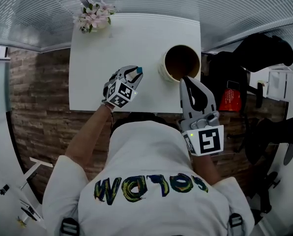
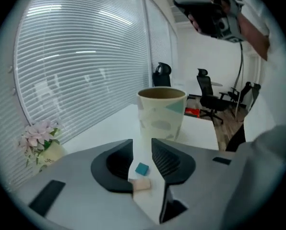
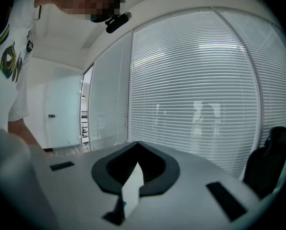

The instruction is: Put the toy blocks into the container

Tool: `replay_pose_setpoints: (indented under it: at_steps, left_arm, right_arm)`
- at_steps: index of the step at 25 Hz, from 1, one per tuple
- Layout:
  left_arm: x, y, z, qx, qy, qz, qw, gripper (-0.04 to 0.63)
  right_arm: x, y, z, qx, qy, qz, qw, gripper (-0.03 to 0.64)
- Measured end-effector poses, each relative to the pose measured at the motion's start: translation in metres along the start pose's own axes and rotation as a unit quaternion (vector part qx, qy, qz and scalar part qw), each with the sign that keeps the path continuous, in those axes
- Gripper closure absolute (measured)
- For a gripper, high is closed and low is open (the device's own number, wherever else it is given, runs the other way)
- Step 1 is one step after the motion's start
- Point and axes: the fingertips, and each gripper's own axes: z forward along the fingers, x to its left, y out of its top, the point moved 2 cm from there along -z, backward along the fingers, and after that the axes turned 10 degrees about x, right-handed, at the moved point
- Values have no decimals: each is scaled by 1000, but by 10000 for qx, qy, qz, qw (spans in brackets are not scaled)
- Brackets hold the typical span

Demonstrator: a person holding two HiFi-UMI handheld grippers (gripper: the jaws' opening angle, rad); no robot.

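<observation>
A small teal block (image 2: 142,168) and a beige block (image 2: 141,184) lie on the white table (image 1: 95,68), both in the gap of my left gripper (image 2: 142,146). Its jaws stand apart and do not press on either block. In the head view the teal block (image 1: 138,71) shows at the left gripper's (image 1: 132,74) tips, left of the container (image 1: 163,71), a pale paper cup with a brown inside. That cup (image 2: 162,114) stands upright just beyond the left jaws. My right gripper (image 1: 185,79) is shut, its tip at the cup's near right rim. In the right gripper view the right gripper (image 3: 136,146) points up at the window blinds.
A small pot of pink flowers (image 1: 95,17) stands at the table's far left corner, and the flower pot (image 2: 40,140) shows low on the left of the left gripper view. Black office chairs (image 2: 210,97) and a red item (image 1: 231,100) are on the floor right of the table.
</observation>
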Motion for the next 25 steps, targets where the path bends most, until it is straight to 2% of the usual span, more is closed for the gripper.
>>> replay_pose_setpoints:
  at_steps: [4,6,9,12,14,17,19,23,25]
  left_arm:
    - [1,-33,39,720,-279,545,9955,431]
    - [2,-46,55,1067,-374,822,9902,418]
    - [0,-56,74,1409,-656,1050,9823,401]
    - [-3,-66,95,1808,-961,1298,9702,382]
    - [-2,-71,104,2006,-1075,1393,9638,379]
    - [-1,-69,112,2130,-1211,1293,9608,378]
    - [-1,-67,117,2275,-1287,1335,9559,378]
    - [-2,-75,127,2739,-1441,1629,9368,379]
    - [-3,-80,129,2896,-1496,1693,9301,382]
  right_arm:
    - [0,-2,-1,18,11,16,10000,607]
    - [1,-4,-2,32,19,21,10000,607]
    - [1,-6,-4,52,16,46,10000,607]
    - [-1,-9,-3,76,-16,78,9999,607]
    - [-2,-9,-4,68,-53,77,9999,607]
    - [-4,-7,-9,56,-102,79,9999,607]
    - [-5,-9,-10,69,-123,99,9999,607]
    - [-7,-13,-9,108,-134,141,9998,607]
    - [-8,-13,-9,114,-143,143,9997,607]
